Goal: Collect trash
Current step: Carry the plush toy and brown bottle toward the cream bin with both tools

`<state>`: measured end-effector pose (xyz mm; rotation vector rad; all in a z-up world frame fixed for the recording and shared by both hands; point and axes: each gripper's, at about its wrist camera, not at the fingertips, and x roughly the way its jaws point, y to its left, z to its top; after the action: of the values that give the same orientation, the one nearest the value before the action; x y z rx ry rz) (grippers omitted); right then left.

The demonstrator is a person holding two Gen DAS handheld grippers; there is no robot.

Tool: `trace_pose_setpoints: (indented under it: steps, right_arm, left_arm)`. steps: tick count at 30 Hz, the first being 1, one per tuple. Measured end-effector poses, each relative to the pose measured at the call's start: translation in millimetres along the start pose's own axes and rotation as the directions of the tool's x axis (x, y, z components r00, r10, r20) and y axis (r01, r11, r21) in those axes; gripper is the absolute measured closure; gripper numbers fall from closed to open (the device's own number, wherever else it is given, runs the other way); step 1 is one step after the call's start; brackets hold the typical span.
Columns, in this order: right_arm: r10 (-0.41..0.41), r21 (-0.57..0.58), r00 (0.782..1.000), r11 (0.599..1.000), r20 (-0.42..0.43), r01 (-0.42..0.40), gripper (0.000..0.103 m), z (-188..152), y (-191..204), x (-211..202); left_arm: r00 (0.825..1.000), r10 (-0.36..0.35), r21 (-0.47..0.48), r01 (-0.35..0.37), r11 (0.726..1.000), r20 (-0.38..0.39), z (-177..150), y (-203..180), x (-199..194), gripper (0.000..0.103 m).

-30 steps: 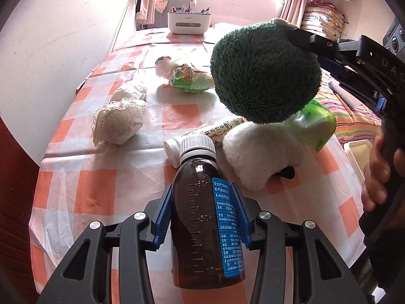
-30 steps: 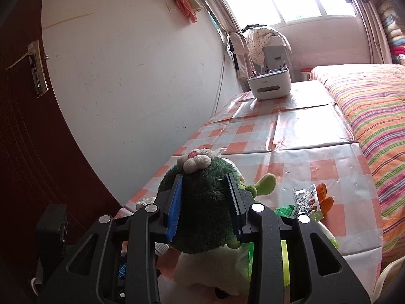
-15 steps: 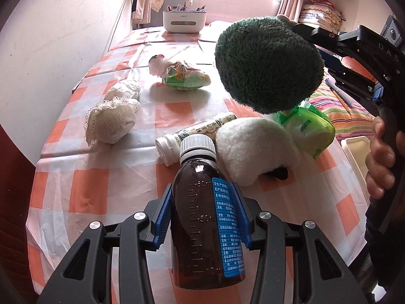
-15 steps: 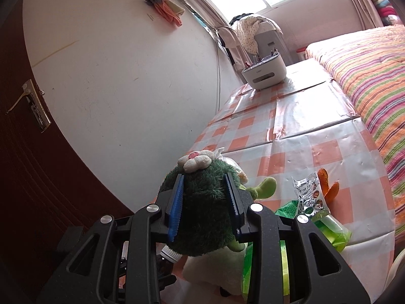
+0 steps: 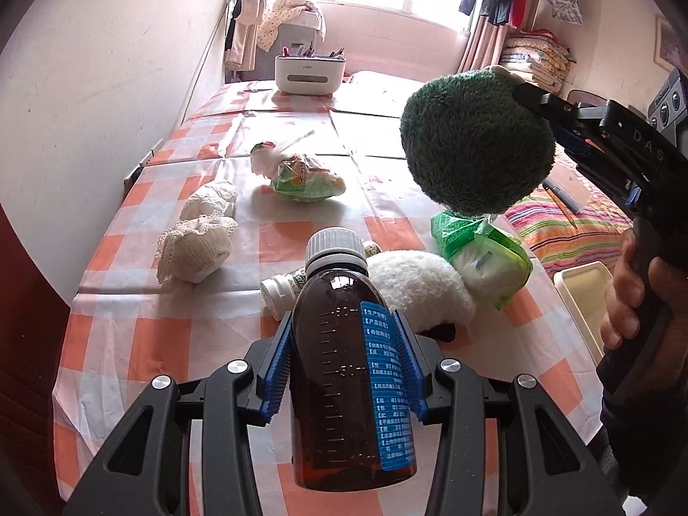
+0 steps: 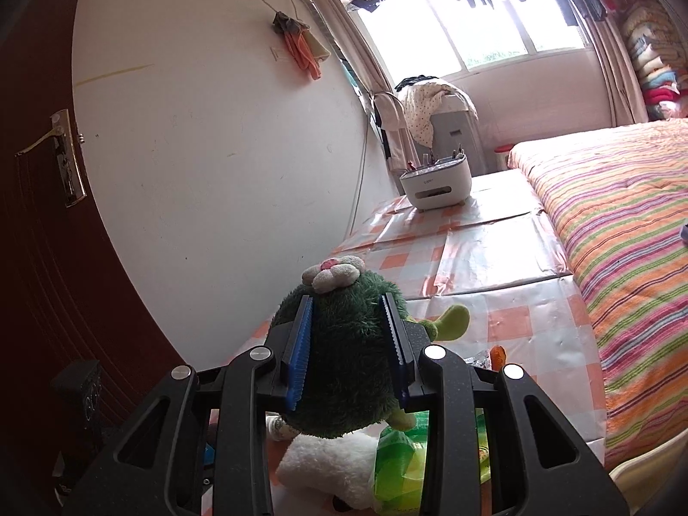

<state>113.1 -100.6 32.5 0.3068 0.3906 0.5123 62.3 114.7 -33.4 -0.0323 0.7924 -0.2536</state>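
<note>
Here, one bottle (image 5: 350, 370), one plush (image 5: 475, 146).

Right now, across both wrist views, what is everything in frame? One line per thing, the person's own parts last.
Medicine bottle: 1, brown with white cap and blue label, clamped upright in the left gripper.
Plush toy: 1, dark green with a flower on top, held above the table.
White plush: 1, white, on the table behind the bottle.
Small bottle: 1, white, lying beside the white plush.
Green packet: 1, green and white, under the plush toy.
Snack bag: 1, green and orange, mid-table.
Lace bundles: 2, cream, left side of the table.
Organiser box: 1, white, far end.
Tablecloth: 1, orange and white check.
Bed: 1, striped cover.
Door: 1, dark red-brown.
Left gripper: black, blue fingers.
Right gripper: same.
Hand: 1, on the right gripper's handle.
</note>
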Motion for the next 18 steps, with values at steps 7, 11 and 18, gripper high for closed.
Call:
trace_pose_setpoints:
  steps: [7,11,18]
  right_arm:
    - [-0.034,-0.039,0.999,0.999,-0.001,0.034,0.073,-3,-2,-10]
    - [-0.055,-0.052,0.998,0.997,0.011,0.055,0.074,-3,-6,-20]
    - [-0.086,-0.065,0.996,0.994,0.035,0.089,0.074,-2,-15,-43]
  left_arm:
    - [0.998,-0.027,0.029,0.025,0.999,0.052,8,-19,-14,0.06]
    - [0.995,-0.044,0.043,0.04,0.998,0.09,13,-32,-25,0.06]
    - [0.988,-0.09,0.077,0.081,0.994,0.126,19,-60,-36,0.06]
